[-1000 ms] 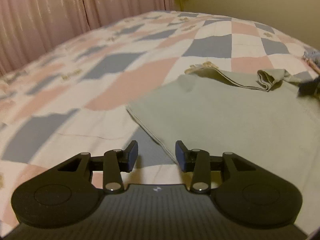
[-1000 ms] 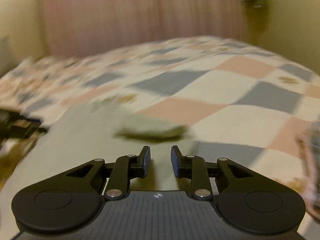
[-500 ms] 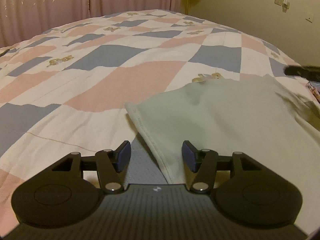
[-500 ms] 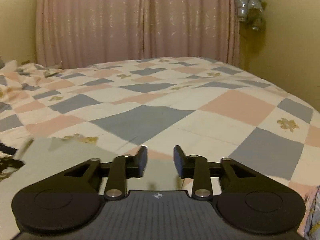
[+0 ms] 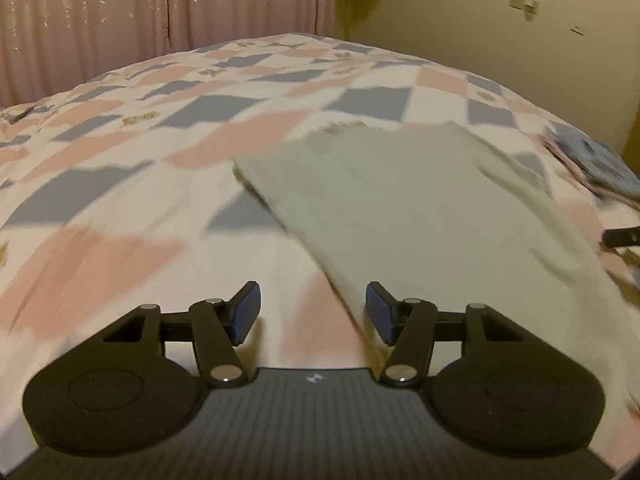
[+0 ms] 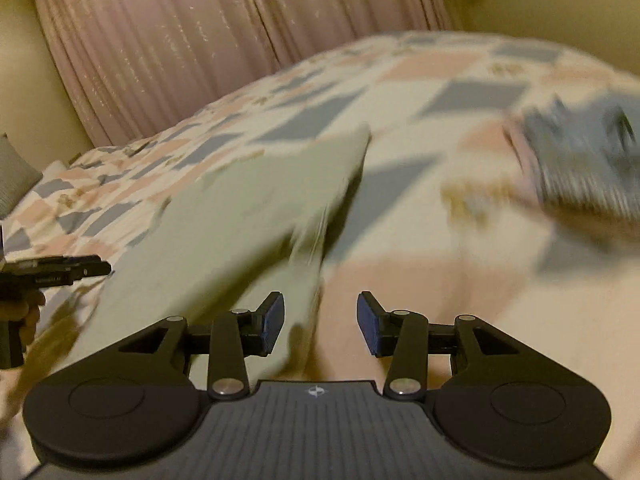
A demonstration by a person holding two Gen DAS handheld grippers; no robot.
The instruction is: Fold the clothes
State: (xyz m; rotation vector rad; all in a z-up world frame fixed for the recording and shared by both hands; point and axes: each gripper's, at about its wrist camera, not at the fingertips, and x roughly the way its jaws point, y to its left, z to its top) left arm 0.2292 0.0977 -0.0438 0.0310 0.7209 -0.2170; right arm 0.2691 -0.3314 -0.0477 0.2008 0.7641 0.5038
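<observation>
Both claws are wide open and hold nothing. The green cloth (image 5: 420,216) lies flat on the quilt (image 5: 120,208), ahead-right of the left claw (image 5: 312,314) and ahead-left of the right claw (image 6: 320,322). No readable writing shows.

Right claw (image 6: 320,326) open, empty, low over bed (image 6: 440,300). Pale green garment (image 6: 248,216) flat on checked pink-blue-white quilt, right edge running between claw fingers. Left claw (image 6: 60,270) at far left, at garment's left edge. Blurred blue-grey clothing (image 6: 580,160) at right. Pink curtain (image 6: 224,32) behind.
</observation>
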